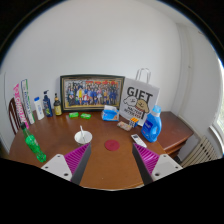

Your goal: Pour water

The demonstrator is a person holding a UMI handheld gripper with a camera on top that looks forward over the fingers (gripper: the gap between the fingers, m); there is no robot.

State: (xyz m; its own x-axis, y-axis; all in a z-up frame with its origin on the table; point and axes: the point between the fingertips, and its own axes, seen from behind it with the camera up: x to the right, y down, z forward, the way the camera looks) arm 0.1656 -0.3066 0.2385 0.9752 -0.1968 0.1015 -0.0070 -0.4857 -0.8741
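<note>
My gripper [111, 160] is open and holds nothing; its two pink pads [73, 158] stand wide apart above the brown wooden table [110, 168]. A small red round coaster [111, 145] lies on the table just ahead, between the fingers. A white cup [83, 136] stands beyond the left finger. A blue jug-like bottle [152, 124] stands beyond the right finger. A green bottle [35, 145] stands at the table's left.
A framed group photo [92, 92] leans on the wall at the back. A white gift bag [138, 98] stands to its right. Several bottles [40, 105] line the back left. A light blue box [110, 113] and small green items [79, 115] sit mid-table.
</note>
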